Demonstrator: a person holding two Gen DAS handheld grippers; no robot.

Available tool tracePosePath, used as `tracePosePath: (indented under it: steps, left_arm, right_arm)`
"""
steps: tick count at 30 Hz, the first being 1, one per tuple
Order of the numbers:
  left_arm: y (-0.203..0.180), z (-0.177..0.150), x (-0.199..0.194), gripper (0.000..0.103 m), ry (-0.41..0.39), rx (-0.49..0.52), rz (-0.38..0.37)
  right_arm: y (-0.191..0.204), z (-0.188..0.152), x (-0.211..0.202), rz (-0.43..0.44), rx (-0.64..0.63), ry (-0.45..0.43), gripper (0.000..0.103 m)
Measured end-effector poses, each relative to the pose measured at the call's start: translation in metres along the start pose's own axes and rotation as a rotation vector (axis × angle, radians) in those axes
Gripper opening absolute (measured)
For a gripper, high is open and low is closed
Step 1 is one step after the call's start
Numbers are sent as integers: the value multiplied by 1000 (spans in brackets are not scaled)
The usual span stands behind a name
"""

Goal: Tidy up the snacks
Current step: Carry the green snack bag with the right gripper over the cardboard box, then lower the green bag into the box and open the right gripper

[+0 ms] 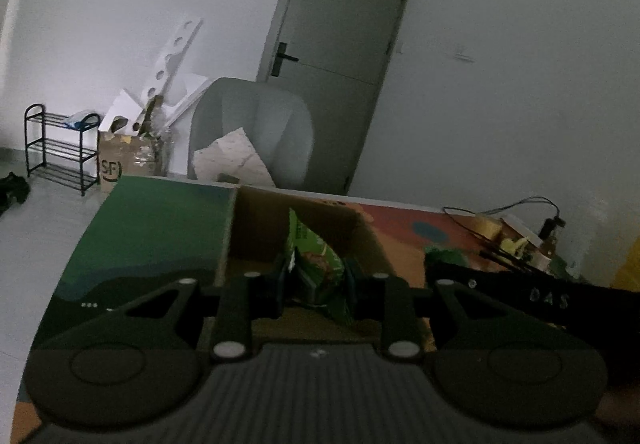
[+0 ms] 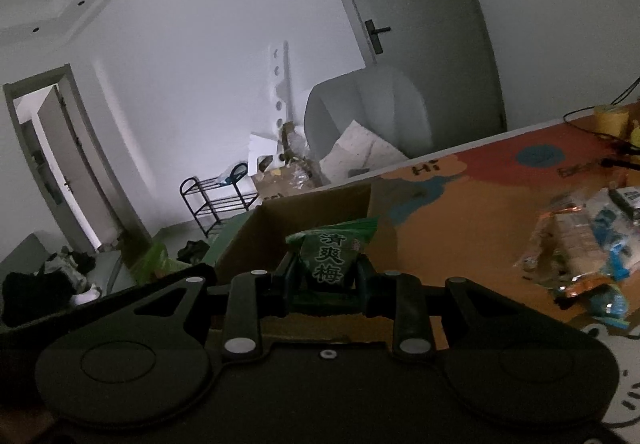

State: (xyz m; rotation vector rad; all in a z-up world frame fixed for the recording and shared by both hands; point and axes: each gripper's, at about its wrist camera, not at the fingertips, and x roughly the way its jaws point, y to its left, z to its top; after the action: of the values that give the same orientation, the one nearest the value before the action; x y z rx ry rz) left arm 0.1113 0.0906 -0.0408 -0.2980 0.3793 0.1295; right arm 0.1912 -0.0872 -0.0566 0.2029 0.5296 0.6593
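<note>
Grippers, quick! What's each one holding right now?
Left gripper: shut on a green snack packet, over the cardboard box.
Right gripper: shut on another green plum packet, by the same box.

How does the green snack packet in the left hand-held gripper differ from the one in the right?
The left hand-held gripper holds its green packet edge-on and crumpled, with no readable print; the right hand-held gripper holds its packet face-on, with Chinese characters readable. Both are green, pinched between the fingers, and sit in front of the cardboard box.
</note>
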Motion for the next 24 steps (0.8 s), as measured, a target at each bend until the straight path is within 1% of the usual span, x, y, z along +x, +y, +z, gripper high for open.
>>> tracePosePath:
  steps: [5, 9, 11, 14, 16, 19, 23, 24]
  left_arm:
    - [14, 2, 18, 28, 14, -30, 14]
    - [20, 4, 30, 28, 31, -36, 5]
    - [23, 5, 34, 29, 26, -40, 7]
    - [27, 9, 36, 36, 24, -60, 18]
    - [29, 11, 34, 47, 12, -70, 20]
    - [31, 13, 25, 58, -20, -74, 23]
    - [36, 14, 16, 62, -40, -86, 48]
    - [37, 14, 14, 65, -41, -92, 60]
  right_arm:
    - [4, 0, 13, 1, -4, 14, 29]
    - [2, -1, 18, -2, 12, 24, 29]
    - [2, -2, 21, -5, 16, 27, 29]
    - [3, -1, 24, -8, 15, 24, 29]
    - [4, 0, 25, -10, 16, 25, 29]
    - [6, 3, 25, -2, 18, 23, 29]
    - [14, 4, 27, 20, 15, 25, 29]
    - [16, 5, 26, 31, 16, 30, 30]
